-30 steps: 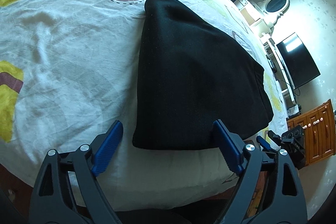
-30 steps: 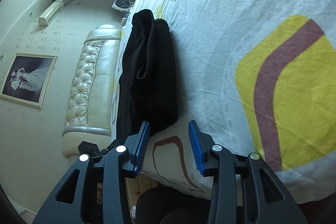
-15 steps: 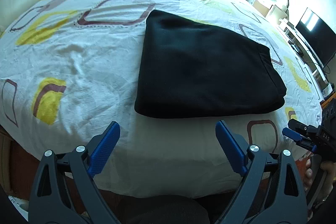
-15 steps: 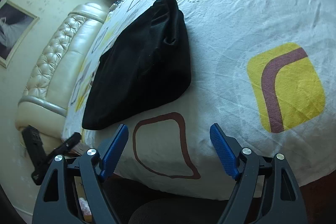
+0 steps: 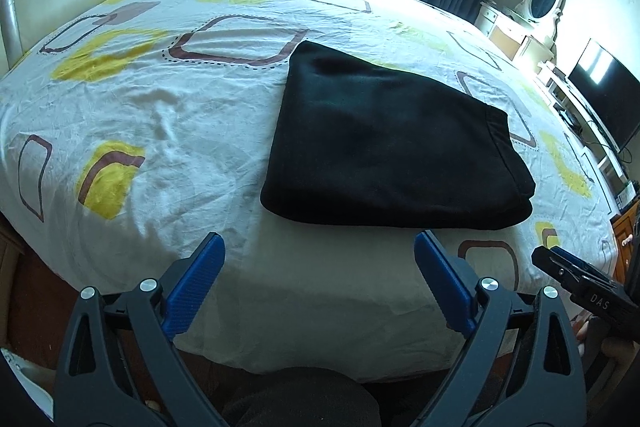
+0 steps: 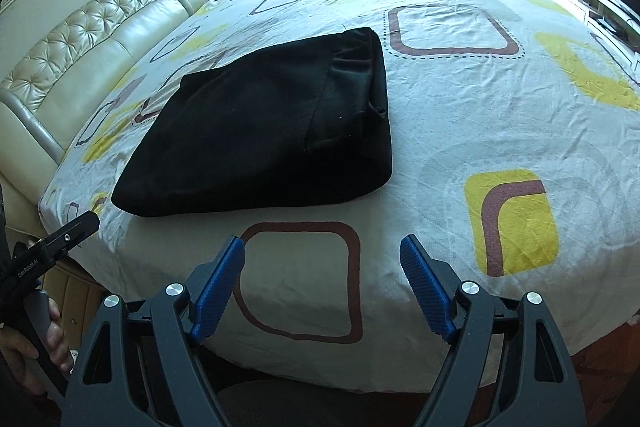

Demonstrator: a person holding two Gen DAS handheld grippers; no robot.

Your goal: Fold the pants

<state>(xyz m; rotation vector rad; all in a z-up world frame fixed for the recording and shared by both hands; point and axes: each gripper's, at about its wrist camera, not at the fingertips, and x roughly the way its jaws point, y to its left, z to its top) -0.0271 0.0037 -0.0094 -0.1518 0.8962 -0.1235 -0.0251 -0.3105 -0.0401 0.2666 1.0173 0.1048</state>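
Right wrist shows the pants (image 6: 256,131) waistband; both grippers' fingers (image 5: 196,283) spread, empty.

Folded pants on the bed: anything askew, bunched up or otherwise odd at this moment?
Little stands out. The black pants lie folded flat on the bedsheet, free of both open grippers. Only the waistband end looks slightly bunched, its layers not quite flush.

We see matt black cloth pants (image 5: 384,155) on a creased cotton-like sheet (image 5: 160,115), a glossy tufted leather headboard (image 6: 80,43), and ribbed blue plastic pads (image 5: 196,279).
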